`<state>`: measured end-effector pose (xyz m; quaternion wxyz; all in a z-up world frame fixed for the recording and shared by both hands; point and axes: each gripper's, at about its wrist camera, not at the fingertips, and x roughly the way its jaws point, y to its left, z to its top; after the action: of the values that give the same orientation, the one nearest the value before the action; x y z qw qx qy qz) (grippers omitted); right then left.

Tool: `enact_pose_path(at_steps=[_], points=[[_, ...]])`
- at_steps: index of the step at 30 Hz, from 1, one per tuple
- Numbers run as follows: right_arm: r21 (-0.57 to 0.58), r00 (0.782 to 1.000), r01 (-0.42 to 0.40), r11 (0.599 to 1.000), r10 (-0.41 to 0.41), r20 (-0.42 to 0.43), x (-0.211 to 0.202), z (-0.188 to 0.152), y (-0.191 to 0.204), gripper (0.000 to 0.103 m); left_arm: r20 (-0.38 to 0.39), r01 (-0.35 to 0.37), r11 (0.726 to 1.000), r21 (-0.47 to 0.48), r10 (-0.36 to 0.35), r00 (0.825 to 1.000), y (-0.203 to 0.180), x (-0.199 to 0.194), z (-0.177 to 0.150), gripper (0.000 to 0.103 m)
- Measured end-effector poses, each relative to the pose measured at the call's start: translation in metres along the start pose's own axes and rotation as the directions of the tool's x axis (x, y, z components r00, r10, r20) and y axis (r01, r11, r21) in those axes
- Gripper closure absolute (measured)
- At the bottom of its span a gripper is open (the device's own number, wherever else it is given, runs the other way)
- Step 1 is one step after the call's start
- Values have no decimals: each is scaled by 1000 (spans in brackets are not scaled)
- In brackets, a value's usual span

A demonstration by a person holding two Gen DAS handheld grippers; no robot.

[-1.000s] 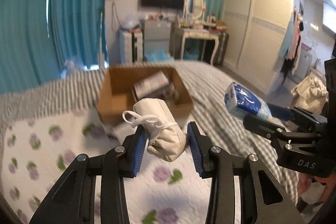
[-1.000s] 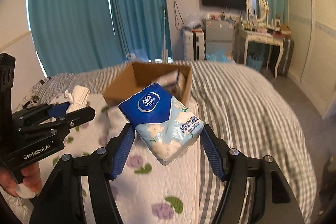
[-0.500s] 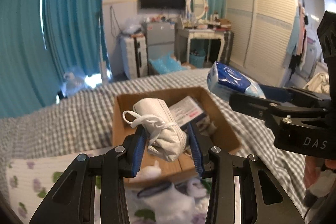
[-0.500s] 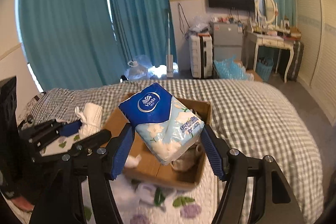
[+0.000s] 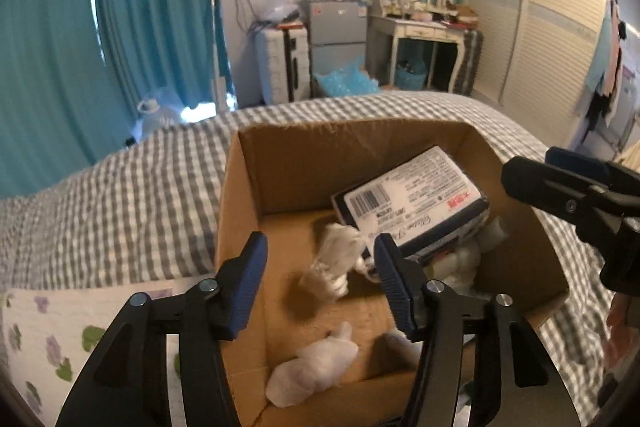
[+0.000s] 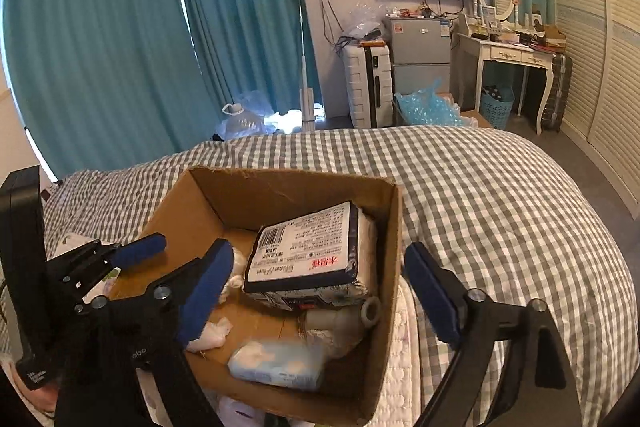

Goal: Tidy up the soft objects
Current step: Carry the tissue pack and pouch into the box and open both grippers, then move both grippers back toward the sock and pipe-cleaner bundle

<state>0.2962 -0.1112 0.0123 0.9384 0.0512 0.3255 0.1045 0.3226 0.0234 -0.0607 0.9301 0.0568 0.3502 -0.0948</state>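
An open cardboard box (image 5: pixel 248 187) (image 6: pixel 394 227) stands on the bed. My left gripper (image 5: pixel 320 259) is open above it; a white rolled cloth (image 5: pixel 338 263), blurred, is below the open jaws inside the box. My right gripper (image 6: pixel 316 287) is open over the box's right side. A pale blue tissue pack (image 6: pixel 278 365) lies on the box floor near the front. A dark-edged pack with a barcode label (image 5: pixel 412 203) (image 6: pixel 308 255) leans in the box. Other white soft items (image 5: pixel 312 371) and a white roll (image 6: pixel 352 319) lie in it.
The bed has a grey checked cover (image 6: pixel 500 207) and a floral quilt (image 5: pixel 48 339) at the near left. Teal curtains (image 6: pixel 120 27), a white suitcase (image 6: pixel 366 83), a small fridge (image 6: pixel 418 55) and a dressing table (image 6: pixel 512 55) stand beyond the bed.
Both grippers moved forward over the box and opened. The white cloth left my left gripper and the blue tissue pack left my right gripper; both are now in the box.
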Motion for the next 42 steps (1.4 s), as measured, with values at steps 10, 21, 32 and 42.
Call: enact_pose_path(at_steps=[10, 21, 32, 42], points=[[-20, 992, 35, 999, -33, 125, -111, 37, 9, 7, 199, -51, 999, 17, 47, 979, -3, -117, 41, 34], [-106, 932, 91, 990, -47, 360, -322, 52, 67, 1, 543, -147, 988, -43, 147, 827, -20, -363, 38, 16], [-182, 926, 128, 975, -51, 374, -414, -33, 108, 0, 576, -142, 987, -72, 157, 802, -9, -438, -40, 16], [-163, 970, 61, 985, -20, 241, -328, -101, 88, 0, 380, -78, 982, -169, 138, 915, 14, -347, -97, 16]])
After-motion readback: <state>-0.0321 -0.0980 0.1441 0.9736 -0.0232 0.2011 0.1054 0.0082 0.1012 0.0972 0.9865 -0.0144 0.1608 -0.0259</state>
